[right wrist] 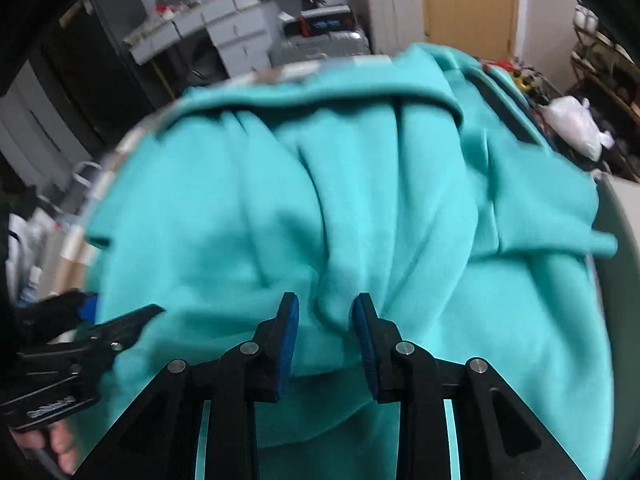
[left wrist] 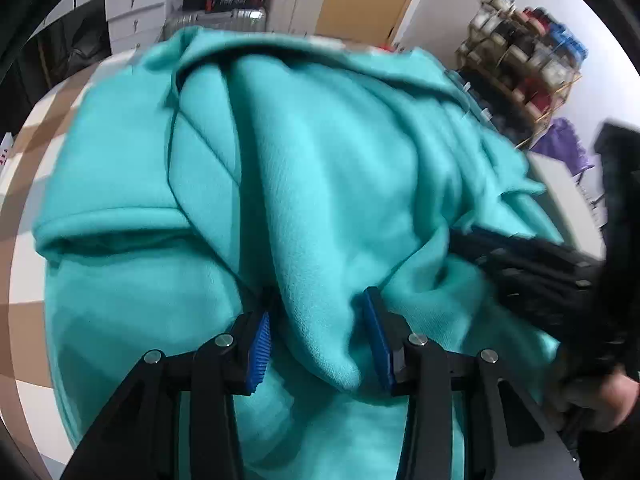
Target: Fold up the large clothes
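Checked brown-and-white cloth covers the table [left wrist: 36,184], and the large turquoise fleece garment [left wrist: 320,184] lies rumpled across nearly all of it. One raised fold runs down between the left gripper's [left wrist: 320,334] blue-padded fingers [left wrist: 260,344], which stand partly spread with the cloth loose between them. Another bunched ridge sits between the right gripper's [right wrist: 325,334] fingers [right wrist: 289,344], likewise partly spread; whether the pads press it I cannot tell.

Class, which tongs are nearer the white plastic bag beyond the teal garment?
Right. The right tongs sit on the bag's side of the garment; the left tongs are farther off, at its opposite side.
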Demonstrator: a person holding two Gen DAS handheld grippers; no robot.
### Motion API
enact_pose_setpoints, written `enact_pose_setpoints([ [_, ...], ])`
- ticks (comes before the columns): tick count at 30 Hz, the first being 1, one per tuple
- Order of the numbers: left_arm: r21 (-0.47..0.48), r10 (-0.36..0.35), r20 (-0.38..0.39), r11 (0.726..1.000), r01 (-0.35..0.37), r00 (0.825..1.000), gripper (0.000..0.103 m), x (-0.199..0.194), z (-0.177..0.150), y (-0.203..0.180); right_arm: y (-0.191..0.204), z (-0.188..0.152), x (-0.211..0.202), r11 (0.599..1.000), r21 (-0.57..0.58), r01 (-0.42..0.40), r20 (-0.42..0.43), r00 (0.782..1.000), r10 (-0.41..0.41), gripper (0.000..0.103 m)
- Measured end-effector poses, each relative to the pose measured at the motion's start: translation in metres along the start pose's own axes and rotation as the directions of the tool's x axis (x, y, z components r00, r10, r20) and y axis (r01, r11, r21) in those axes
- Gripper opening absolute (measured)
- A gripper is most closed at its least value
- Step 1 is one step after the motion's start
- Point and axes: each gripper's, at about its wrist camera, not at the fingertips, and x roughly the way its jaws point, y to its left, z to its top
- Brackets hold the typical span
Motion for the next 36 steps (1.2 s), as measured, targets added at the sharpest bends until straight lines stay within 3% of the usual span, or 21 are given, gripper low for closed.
enact_pose_setpoints([
  [4,0.05,0.042,0.016,0.998,-0.043,0.999,0.037,-0.008,-0.003,-0.004,-0.006,0.008,-0.011,0.999,0.038,-0.038,-0.006,0.999,0.038,0.028],
  [5,0.058,0.045,0.019,0.997,-0.046,0.999,0.038,-0.007,-0.005,-0.005,-0.01,0.011,-0.023,0.994,0.06,-0.087,0.03,0.996,0.085,0.028],
  [8,0.052,0.035,0.018,0.998,-0.036,0.999,0.038,0.001,0.001,-0.002,-0.008,0.011,-0.046,0.99,0.051,-0.13,0.115,0.986,0.123,0.03],
  [9,0.051,0.035,0.017,0.998,-0.036,0.999,0.039,0.001,0.001,-0.002,-0.006,0.01,-0.044,0.99,0.044,-0.136,0.104,0.986,0.131,0.03],
  [12,0.061,0.05,0.02,0.997,-0.051,0.999,0.041,0.002,-0.005,-0.01,0.007,-0.004,-0.009,0.998,-0.001,-0.064,-0.009,0.998,0.064,0.029],
  [14,0.063,0.066,0.022,0.996,-0.068,0.998,0.046,0.008,0.002,-0.013,0.014,-0.013,0.001,0.998,-0.058,-0.03,0.026,0.999,0.032,0.029],
  [18,0.042,0.064,0.032,0.997,-0.066,0.997,0.046,-0.002,0.006,-0.008,0.021,-0.002,-0.008,0.993,-0.113,-0.016,-0.017,1.0,0.014,0.03],
  [21,0.061,0.078,0.124,0.994,-0.086,0.989,0.046,-0.023,0.011,-0.004,0.016,0.014,-0.036,0.991,-0.132,0.026,0.083,0.996,-0.015,0.032],
  [24,0.024,0.041,0.094,0.999,-0.044,0.995,0.047,-0.013,0.014,0.009,-0.001,0.025,-0.04,0.994,-0.097,0.049,0.117,0.992,-0.037,0.046],
  [25,0.009,0.037,0.06,0.999,-0.038,0.998,0.047,-0.004,0.014,0.012,-0.008,0.022,-0.032,0.994,-0.09,0.056,0.088,0.995,-0.048,0.048],
  [27,-0.005,0.037,0.002,0.999,-0.037,0.999,0.047,0.015,0.013,0.012,-0.011,0.012,0.006,0.994,-0.098,0.05,-0.066,0.996,-0.057,0.049],
  [28,0.01,0.054,0.017,0.999,-0.054,0.998,0.047,0.014,0.013,0.009,-0.01,0.008,0.008,0.993,-0.107,0.059,-0.066,0.996,-0.066,0.049],
  [29,0.023,0.07,0.019,0.997,-0.07,0.997,0.047,0.011,0.015,0.005,-0.008,0.005,0.004,0.991,-0.116,0.067,-0.01,0.998,-0.069,0.049],
  [30,0.028,0.069,0.024,0.997,-0.07,0.997,0.047,0.007,0.016,0.003,-0.006,0.006,0.003,0.991,-0.117,0.071,-0.017,0.997,-0.073,0.049],
  [32,0.013,0.023,0.124,1.0,-0.025,0.992,0.047,-0.018,0.019,0.0,-0.011,0.013,-0.007,0.997,-0.065,0.033,-0.02,0.999,-0.034,0.044],
  [34,0.014,-0.031,0.243,1.0,0.028,0.97,0.047,-0.04,0.019,-0.006,-0.01,0.021,-0.024,0.999,-0.047,-0.022,0.037,0.999,0.024,0.043],
  [36,0.041,-0.007,0.21,0.999,-0.002,0.978,0.051,-0.031,0.022,-0.014,-0.004,0.035,-0.046,0.997,-0.069,-0.028,0.138,0.99,0.037,0.044],
])
